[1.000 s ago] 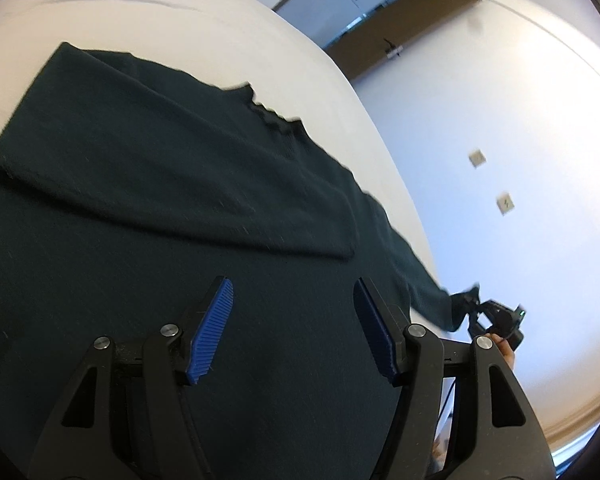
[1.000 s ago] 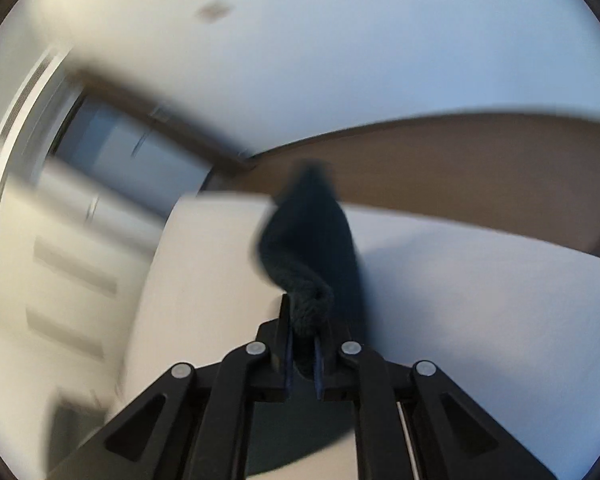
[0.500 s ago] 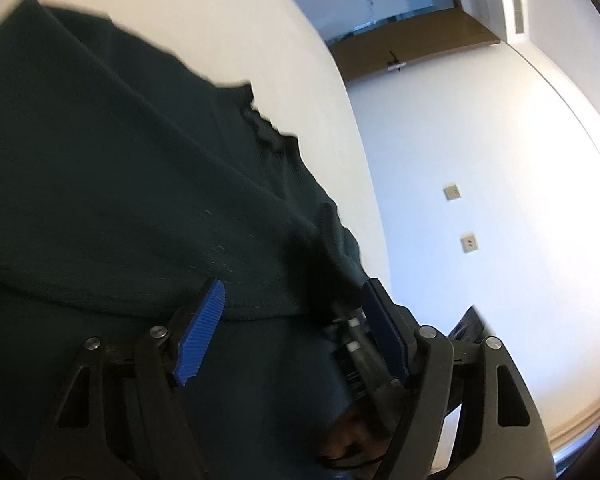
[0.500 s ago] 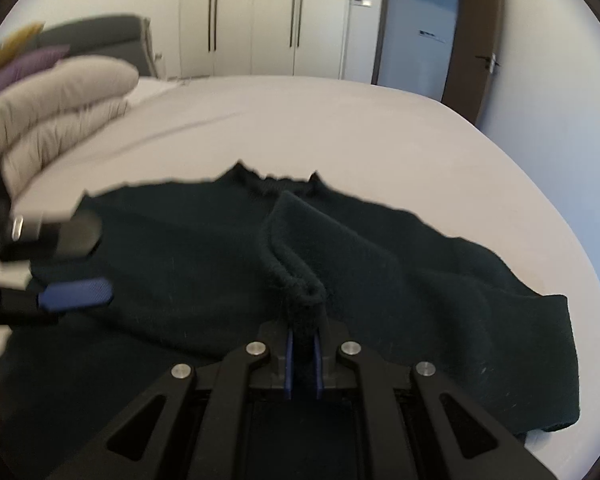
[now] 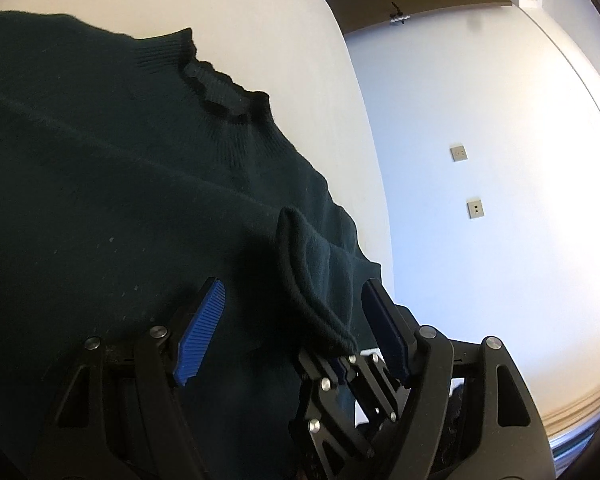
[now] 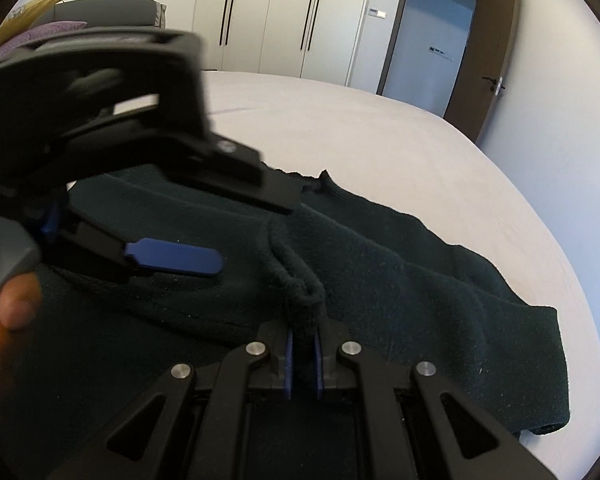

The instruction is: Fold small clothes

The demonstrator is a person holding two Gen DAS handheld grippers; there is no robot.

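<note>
In the left wrist view, one dark green sweater [image 5: 112, 184] lies flat on a white bed [image 5: 268, 28]; the left gripper [image 5: 296, 320] hovers with jaws apart, holding nothing, and two wall plates mark the white wall [image 5: 500, 220]. In the right wrist view, the right gripper [image 6: 302, 356] is clamped on the sleeve cuff [image 6: 300, 292], folded over the sweater's body; one open door [image 6: 484, 60] and wardrobes [image 6: 284, 12] stand behind the bed.

Bare bed [image 6: 380, 136] beyond the sweater [image 6: 420, 288] (nothing on it), left gripper [image 6: 236, 236] crowding the right gripper's [image 6: 302, 354] near-left side
</note>
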